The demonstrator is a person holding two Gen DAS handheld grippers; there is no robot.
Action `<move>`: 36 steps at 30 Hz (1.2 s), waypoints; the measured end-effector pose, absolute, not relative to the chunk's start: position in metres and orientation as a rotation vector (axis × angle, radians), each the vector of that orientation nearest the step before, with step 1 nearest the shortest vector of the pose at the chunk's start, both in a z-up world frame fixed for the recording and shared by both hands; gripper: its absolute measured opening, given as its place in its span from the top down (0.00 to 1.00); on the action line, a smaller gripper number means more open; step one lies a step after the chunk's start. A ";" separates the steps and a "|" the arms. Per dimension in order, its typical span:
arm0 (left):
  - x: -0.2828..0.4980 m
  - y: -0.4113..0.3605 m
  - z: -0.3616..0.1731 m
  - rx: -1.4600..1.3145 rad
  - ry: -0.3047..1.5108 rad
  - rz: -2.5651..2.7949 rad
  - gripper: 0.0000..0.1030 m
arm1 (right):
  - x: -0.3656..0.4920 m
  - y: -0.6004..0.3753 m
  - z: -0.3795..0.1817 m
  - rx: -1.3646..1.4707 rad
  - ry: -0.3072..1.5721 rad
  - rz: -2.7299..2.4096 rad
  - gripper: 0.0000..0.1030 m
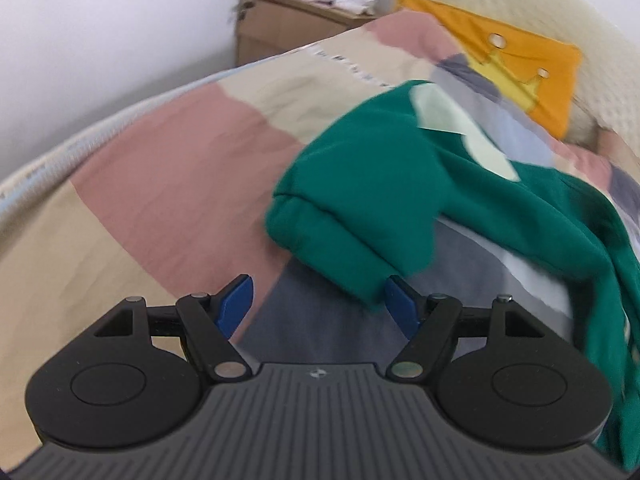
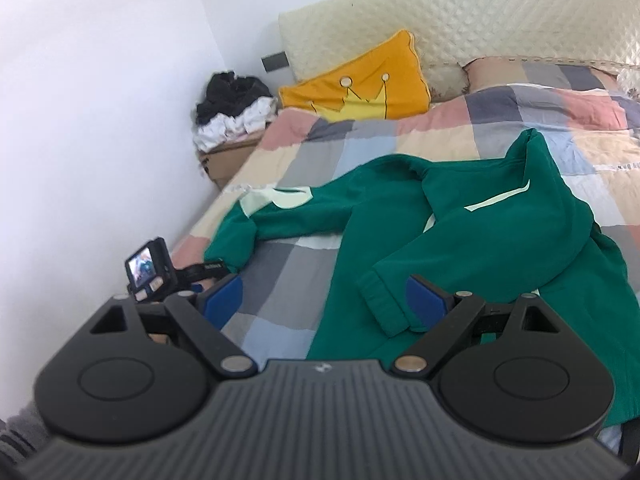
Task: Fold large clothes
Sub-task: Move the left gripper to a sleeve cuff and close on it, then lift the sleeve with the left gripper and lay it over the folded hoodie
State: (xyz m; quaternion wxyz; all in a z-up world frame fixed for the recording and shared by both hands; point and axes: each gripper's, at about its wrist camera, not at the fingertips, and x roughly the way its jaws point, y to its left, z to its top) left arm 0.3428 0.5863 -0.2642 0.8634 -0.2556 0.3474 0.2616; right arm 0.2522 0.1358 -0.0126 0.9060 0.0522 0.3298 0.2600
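A green sweatshirt [image 2: 460,240] with pale mint patches lies spread on the patchwork bedspread [image 2: 288,280]. In the left wrist view its left sleeve [image 1: 376,184] lies bunched, the cuff [image 1: 340,256] just ahead of my open left gripper [image 1: 318,304], close to the right blue finger [image 1: 402,306]. In the right wrist view the other sleeve is folded across the body, its ribbed cuff [image 2: 384,300] beside the right blue finger [image 2: 426,304] of my open right gripper [image 2: 320,300]. Neither gripper holds anything. The left gripper with its camera [image 2: 150,270] shows by the far sleeve.
An orange crown cushion [image 2: 360,84] leans on the cream quilted headboard [image 2: 480,24]. A cardboard box [image 2: 228,160] stacked with white and black clothes [image 2: 236,108] stands in the corner by the white wall. The bed edge [image 1: 120,120] runs along the wall on the left.
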 end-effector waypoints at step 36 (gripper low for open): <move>0.377 0.533 -0.087 -0.262 0.529 0.652 0.78 | 0.277 0.057 -0.036 -0.006 0.703 0.448 0.12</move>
